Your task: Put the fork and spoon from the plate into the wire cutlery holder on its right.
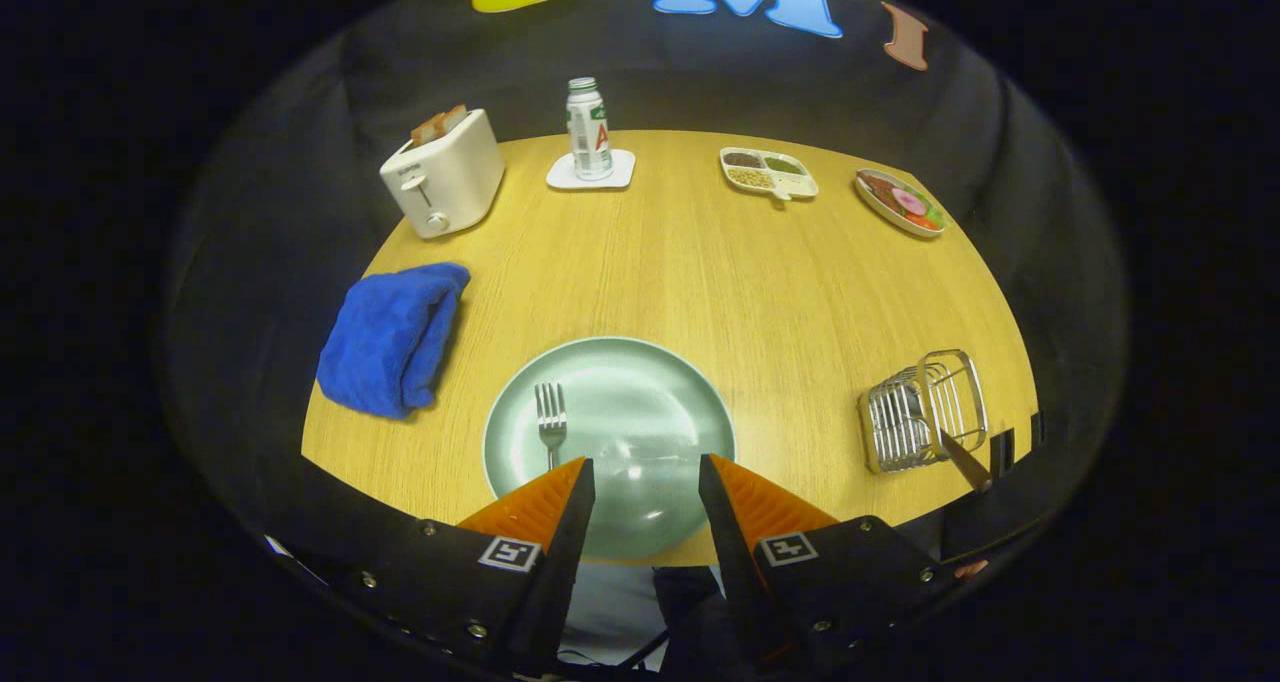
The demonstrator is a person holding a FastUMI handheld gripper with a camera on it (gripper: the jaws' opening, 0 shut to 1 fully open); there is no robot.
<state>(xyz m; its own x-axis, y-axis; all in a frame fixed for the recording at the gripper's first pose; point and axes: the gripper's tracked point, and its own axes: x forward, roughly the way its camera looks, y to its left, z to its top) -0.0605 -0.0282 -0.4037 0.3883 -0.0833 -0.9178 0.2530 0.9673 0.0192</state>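
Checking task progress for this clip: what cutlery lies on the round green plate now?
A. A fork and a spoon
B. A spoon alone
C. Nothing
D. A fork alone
D: on the round green plate lies just a metal fork, ahead of one finger of the open gripper, while a handle already sticks out of the wire cutlery holder.

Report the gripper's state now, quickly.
Gripper: jaws open, holding nothing, above the round pale green plate; the silver metal fork lies just ahead of one finger.

Gripper-mounted fisheye, high above the near table [700,282] edge, facing down across it.
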